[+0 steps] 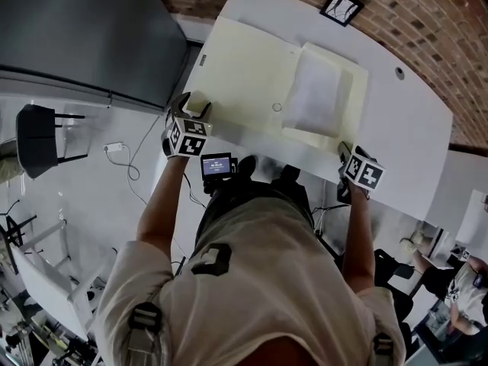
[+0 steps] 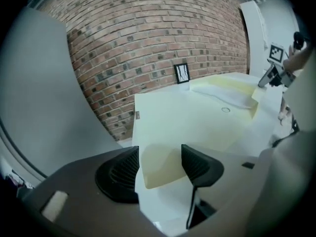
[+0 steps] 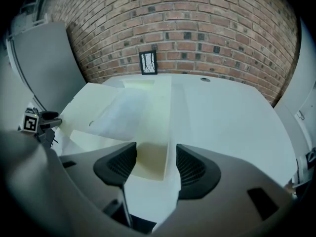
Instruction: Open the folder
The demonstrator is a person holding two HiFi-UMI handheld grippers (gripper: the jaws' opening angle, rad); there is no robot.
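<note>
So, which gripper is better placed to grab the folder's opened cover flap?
Left, probably. The left gripper has the near corner of the folder cover between its open jaws; the right gripper straddles the opposite, pocket-side corner.

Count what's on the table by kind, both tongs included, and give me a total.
folder, pale yellow, lying open: 1
white sheet inside it: 1
marker card at the far edge: 1
left tongs, right tongs, each open over a near corner of the folder: 2
Total: 5
</note>
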